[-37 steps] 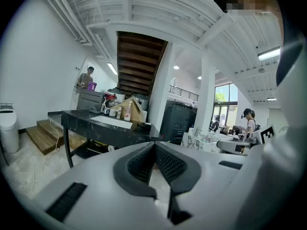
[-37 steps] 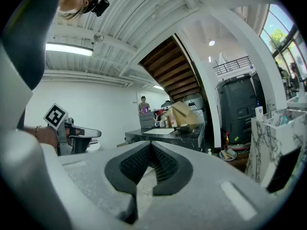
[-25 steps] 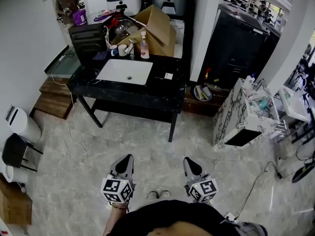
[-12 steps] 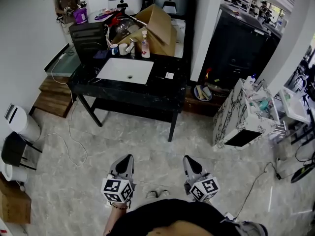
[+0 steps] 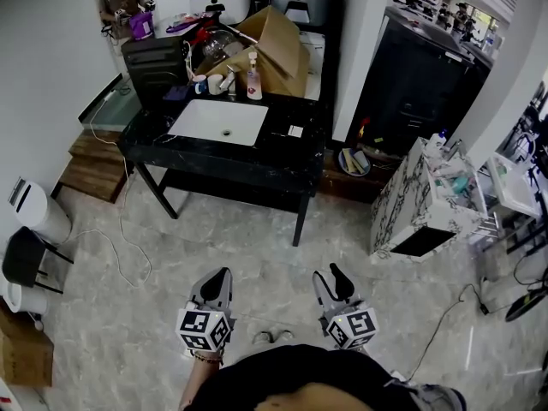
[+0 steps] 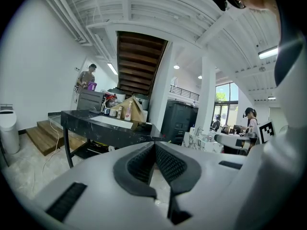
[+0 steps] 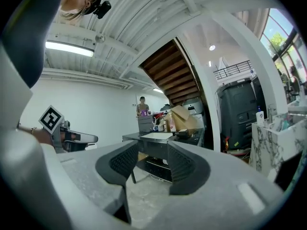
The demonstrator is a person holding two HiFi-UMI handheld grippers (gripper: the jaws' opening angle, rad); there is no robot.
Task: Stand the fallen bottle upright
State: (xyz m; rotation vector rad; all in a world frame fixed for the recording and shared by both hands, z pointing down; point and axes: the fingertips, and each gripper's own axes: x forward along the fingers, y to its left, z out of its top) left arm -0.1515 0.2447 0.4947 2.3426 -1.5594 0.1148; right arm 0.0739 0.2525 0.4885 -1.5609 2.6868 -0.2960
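well, the grey left gripper (image 6: 154, 144) has its jaws pressed together on nothing. the grey right gripper (image 7: 153, 147) is opening its jaws, with a clear gap and nothing inside; a second ago they were together. the small pale bottle (image 5: 227, 82) seems to lie tilted at the back of the black marble table (image 5: 282, 157), well apart from both, unmoved

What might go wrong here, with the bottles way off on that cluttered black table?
1. A loose white cable trails over the floor by the left legs of the black table; a step there might snag it.
2. The pink bottle stands upright in a crowded row at the table's back edge, close to a cardboard box; reaching in there might knock it over.
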